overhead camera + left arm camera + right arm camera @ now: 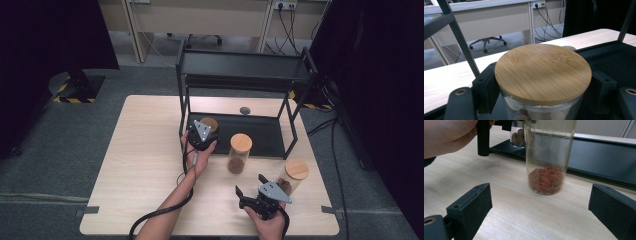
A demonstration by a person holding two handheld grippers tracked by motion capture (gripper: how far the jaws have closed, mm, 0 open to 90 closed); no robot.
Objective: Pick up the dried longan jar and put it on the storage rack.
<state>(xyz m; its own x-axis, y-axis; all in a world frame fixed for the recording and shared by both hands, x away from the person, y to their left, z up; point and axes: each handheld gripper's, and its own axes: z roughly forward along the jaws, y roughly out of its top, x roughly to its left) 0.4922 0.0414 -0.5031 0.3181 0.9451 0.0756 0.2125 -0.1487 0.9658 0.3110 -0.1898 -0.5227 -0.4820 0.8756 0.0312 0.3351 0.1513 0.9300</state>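
Glass jar, rigid, smooth, breakable, clamped just under its bamboo lid by left claw at frame centre; right claw spread, holding nothing.

The left tool is gripping, seemingly, a bamboo-lidded jar at the black rack's lower shelf; the right tool is hovering open over the desk.

The lid at centre frame is pale bamboo with fine, matt grain; the jar in the upper middle is clear, glossy glass; the table is smooth light wood laminate; the shelf at top centre is matt black metal.
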